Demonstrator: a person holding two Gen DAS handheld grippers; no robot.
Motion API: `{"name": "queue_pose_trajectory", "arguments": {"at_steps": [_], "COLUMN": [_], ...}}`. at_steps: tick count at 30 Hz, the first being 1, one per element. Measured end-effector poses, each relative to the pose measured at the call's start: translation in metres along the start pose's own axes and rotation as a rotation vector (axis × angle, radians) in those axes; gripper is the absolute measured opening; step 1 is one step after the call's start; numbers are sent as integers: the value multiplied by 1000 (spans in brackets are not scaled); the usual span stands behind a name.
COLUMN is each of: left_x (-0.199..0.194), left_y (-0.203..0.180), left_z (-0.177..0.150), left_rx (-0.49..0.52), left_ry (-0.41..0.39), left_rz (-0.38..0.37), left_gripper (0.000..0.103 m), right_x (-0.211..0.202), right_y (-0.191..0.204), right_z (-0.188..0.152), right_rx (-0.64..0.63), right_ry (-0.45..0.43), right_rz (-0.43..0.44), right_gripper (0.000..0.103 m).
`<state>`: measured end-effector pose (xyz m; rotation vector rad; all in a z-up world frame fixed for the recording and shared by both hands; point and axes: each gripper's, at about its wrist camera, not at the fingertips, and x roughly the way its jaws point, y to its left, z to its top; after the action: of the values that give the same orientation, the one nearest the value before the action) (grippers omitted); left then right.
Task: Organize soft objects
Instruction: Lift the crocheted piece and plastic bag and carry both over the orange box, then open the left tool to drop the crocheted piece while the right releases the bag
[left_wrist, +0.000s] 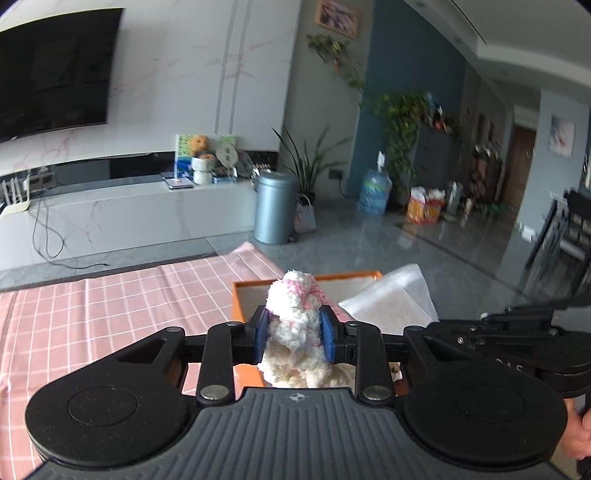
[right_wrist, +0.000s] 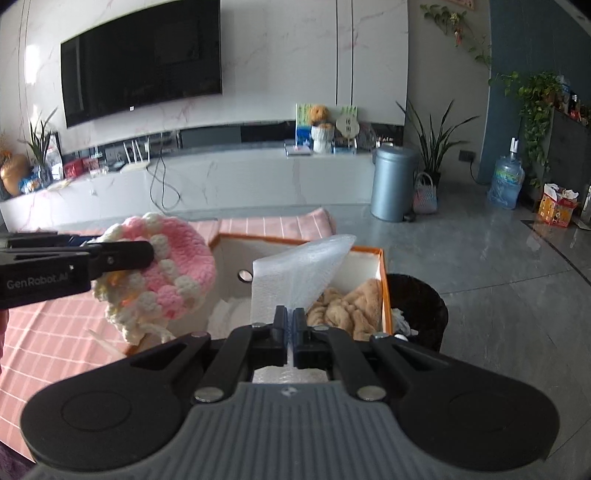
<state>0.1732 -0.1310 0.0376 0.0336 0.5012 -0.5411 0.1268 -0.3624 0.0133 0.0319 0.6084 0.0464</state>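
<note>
Above the orange box, where a tan plush cloth is already laid, a pink-and-cream crocheted piece is held by the left tongs beside white foam sheet pinched in the closed right tongs, both judged not yet stowed.

A pink-and-cream crocheted piece hangs beside the orange-rimmed box holding a tan plush blanket.

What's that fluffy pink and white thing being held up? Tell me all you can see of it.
The crocheted piece looks like chunky soft yarn: a pink rounded body with cream bobbles over it, a cream edge and loose cream strands hanging below. The left gripper is shut on it, its blue pads squeezing the bunched yarn from both sides. It hangs in the air above the pink checked cloth, beside the open orange box, touching neither as far as I can see.
</note>
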Motion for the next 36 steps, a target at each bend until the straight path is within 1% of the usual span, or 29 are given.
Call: {"name": "queue_pose_trajectory", "arguments": {"at_steps": [4, 8, 13, 15, 19, 22, 25, 28, 32, 34, 35, 36], "left_x": [25, 41, 52, 54, 59, 63, 67, 70, 73, 73, 72, 71], "left_y": [-16, -27, -35, -35, -33, -32, -30, -28, -23, -20, -18, -14], "left_z": [-4, -14, -25, -29, -29, -27, -22, -17, -13, -12, -11, -8], "left_rx": [81, 148, 205, 221, 230, 256, 260, 276, 280, 268, 255, 237], "left_ry": [72, 127, 173, 184, 196, 191, 179, 160, 149, 143, 138, 128], "left_rz": [4, 2, 12, 20, 31, 41, 35, 56, 64, 63, 60, 56], "left_gripper": [33, 33, 33, 35, 35, 35, 35, 41, 41, 46, 53, 57], "right_x": [12, 15, 15, 15, 17, 24, 36, 47, 63, 69, 71, 73], "right_y": [-8, -15, -22, -25, -24, -18, -12, -9, -9, -9, -9, -11], "right_z": [4, -4, -19, -21, -12, -2, 7, 13, 22, 25, 27, 29], "right_rx": [8, 19, 28, 41, 49, 34, 34, 42, 74, 78, 82, 91], "right_ry": [30, 63, 104, 106, 73, 58, 60, 66, 87, 93, 95, 99], "right_rz": [-2, -11, -25, -26, -17, 14, 38, 51, 62, 62, 67, 74], "right_gripper": [0, 0, 0, 0, 0, 0, 0, 0, 0, 0, 0, 0]}}
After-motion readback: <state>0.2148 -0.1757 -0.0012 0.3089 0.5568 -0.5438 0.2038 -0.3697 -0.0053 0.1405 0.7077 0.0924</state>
